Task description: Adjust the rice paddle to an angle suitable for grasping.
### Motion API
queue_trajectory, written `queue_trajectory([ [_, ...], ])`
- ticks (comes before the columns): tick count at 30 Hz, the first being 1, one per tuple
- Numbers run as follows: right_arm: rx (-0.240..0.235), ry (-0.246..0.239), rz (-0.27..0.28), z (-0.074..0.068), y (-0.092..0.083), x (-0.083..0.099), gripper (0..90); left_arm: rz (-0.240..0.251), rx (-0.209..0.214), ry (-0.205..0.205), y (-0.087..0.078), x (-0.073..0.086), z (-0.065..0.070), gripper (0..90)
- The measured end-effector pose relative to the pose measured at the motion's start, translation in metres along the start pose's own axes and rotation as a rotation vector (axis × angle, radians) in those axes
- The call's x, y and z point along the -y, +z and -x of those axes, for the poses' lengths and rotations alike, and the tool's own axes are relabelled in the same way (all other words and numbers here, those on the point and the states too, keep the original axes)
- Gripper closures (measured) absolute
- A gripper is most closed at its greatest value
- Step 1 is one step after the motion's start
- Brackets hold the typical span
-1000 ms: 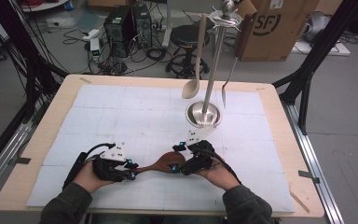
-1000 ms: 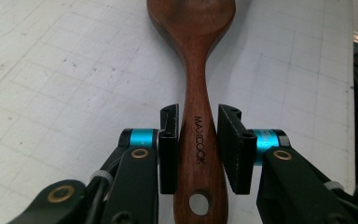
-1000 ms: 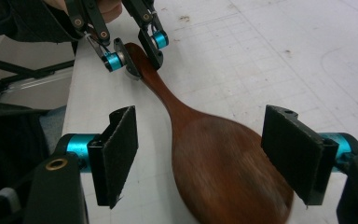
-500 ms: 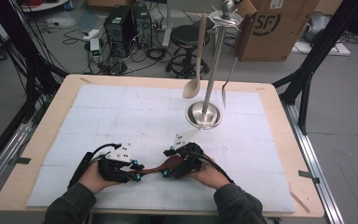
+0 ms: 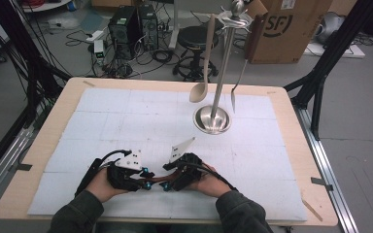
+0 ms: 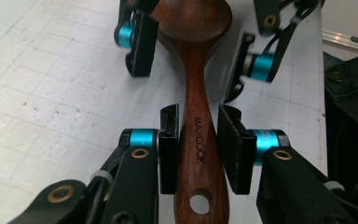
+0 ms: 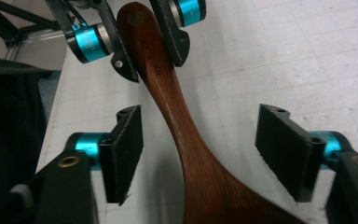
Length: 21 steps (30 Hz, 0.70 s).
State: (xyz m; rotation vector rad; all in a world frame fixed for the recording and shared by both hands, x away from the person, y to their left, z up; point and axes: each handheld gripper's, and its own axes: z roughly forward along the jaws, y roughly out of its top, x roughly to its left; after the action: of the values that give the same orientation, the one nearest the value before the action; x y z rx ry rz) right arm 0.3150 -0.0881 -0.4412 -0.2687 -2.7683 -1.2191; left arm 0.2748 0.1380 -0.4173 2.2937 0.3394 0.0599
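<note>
A dark brown wooden spoon [image 5: 156,183] lies level between my two hands near the table's front edge. My left gripper [image 5: 143,184] is shut on its handle [image 6: 198,154], with a pad pressing on each side near the printed lettering. In the left gripper view the spoon's bowl [image 6: 193,18] points away, toward the right gripper [image 6: 193,51]. My right gripper [image 7: 200,121] straddles the spoon's neck [image 7: 182,126] with a clear gap on both sides. Its jaws have just been closing, and neither pad touches the wood. The left gripper [image 7: 144,32] shows beyond it on the handle end.
A metal utensil stand [image 5: 212,119] with a round base rises at the back right of the white mat [image 5: 126,111]. A pale wooden spoon [image 5: 201,90] and a dark-handled fork [image 5: 238,92] hang from it. The table's front edge [image 5: 165,221] runs just below my hands.
My right hand has slid left and down along the spoon toward the left gripper, so less of the spoon shows between them. The left hand has hardly moved.
</note>
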Motion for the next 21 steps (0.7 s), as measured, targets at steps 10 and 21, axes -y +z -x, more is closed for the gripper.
queue_trajectory([
  [10,-0.029,-0.054,-0.044,-0.0003,0.0081,-0.0019,60.7,0.02,-0.008,-0.004,-0.0005,-0.0018,0.0008,70.5],
  [21,-0.068,-0.097,-0.034,-0.003,0.0064,-0.0043,74.4,0.068,-0.017,-0.042,-0.0082,-0.001,-0.0039,67.2],
])
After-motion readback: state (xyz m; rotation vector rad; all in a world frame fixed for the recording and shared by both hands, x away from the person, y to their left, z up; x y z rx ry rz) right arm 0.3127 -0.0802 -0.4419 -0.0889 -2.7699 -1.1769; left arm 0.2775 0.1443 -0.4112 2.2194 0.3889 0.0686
